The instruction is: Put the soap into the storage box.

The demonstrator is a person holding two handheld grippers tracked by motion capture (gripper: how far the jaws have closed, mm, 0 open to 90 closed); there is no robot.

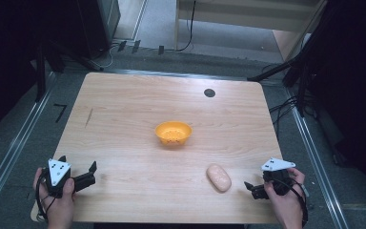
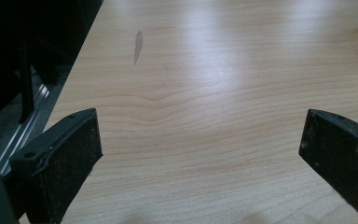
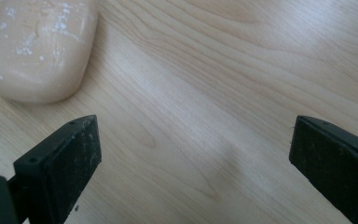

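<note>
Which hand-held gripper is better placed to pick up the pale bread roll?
The right hand-held gripper. It sits just beside the bread roll, jaws open, with the roll close ahead in its own view. The left hand-held gripper is across the table, facing bare wood.

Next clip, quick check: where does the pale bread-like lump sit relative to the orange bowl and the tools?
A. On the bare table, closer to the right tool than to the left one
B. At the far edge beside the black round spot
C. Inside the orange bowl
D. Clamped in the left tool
A: the pale lump lies on the wooden table, apart from the orange bowl, with the right tool open just beside it and the left tool far across.
</note>
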